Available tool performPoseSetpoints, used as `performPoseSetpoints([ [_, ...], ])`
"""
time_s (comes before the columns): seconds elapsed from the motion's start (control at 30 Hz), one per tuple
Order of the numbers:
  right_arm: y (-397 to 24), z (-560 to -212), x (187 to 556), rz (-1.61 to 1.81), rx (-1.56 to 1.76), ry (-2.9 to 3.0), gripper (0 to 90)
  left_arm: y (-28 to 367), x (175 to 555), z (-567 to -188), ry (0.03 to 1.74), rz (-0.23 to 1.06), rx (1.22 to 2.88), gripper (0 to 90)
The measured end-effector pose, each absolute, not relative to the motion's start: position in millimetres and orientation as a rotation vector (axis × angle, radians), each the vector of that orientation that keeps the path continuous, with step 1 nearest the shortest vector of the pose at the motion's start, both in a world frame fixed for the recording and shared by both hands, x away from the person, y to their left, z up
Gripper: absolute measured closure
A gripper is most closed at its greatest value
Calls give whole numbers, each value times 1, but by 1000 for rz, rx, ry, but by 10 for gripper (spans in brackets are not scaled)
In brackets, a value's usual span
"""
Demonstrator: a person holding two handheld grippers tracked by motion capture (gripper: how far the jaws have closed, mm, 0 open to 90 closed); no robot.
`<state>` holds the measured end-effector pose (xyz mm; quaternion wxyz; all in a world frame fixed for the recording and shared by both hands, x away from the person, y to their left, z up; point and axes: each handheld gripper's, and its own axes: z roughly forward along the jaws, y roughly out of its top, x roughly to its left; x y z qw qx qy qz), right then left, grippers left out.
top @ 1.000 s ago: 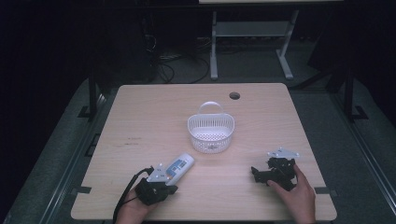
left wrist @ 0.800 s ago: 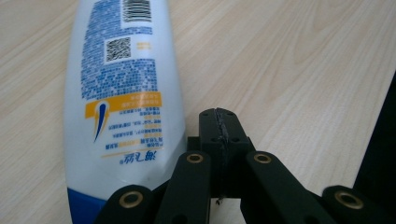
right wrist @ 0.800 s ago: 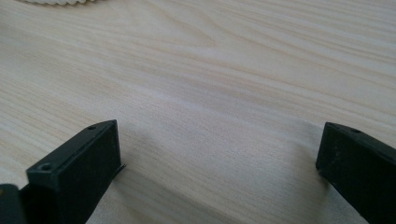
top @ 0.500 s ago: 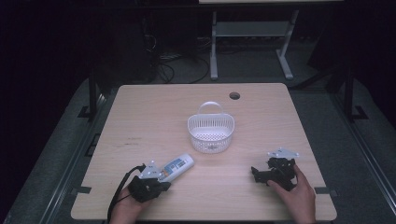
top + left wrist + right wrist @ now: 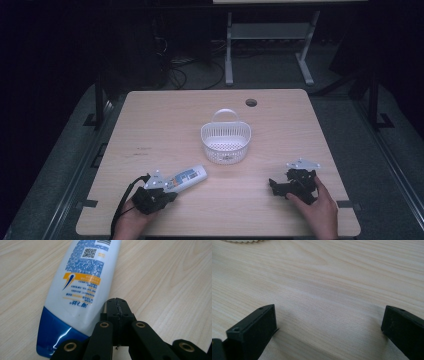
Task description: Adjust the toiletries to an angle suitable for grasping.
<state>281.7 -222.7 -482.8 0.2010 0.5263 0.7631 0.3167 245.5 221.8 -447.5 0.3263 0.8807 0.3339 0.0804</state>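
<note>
We are sitting with both grippers low at the near edge of the table (image 5: pixel 150 115), and the work in hand seems to be getting the white bottle (image 5: pixel 187 176) with the blue cap into the white basket (image 5: pixel 225 139) that is standing in the middle of the tabletop, beyond it. The bottle is lying flat on its side at the near left, cap end toward us, which is why we are coming at it low and along the wood rather than from above. Our left gripper (image 5: pixel 117 305) is resting just beside the bottle's right flank, near the cap, with its jaws pressed fully together and holding nothing; closed like this they are only nosing against or near the side, and we cannot tell whether they are actually touching it. We judge they will need spreading before the body can be clasped. Our right gripper (image 5: pixel 329 322) is waiting well apart on the near right, jaws standing wide with only bare wood between them, probably parked clear of the left hand's path toward the basket, whose rim is peeking in at the top of the right gripper view
</note>
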Motion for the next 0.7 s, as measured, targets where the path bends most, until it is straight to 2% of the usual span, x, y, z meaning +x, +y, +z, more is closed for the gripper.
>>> performPoseSetpoints([
  [0.7, -223, -483, 282, 885, 1471, 2132, 0, 243, 258, -448, 960, 277, 2285, 900],
])
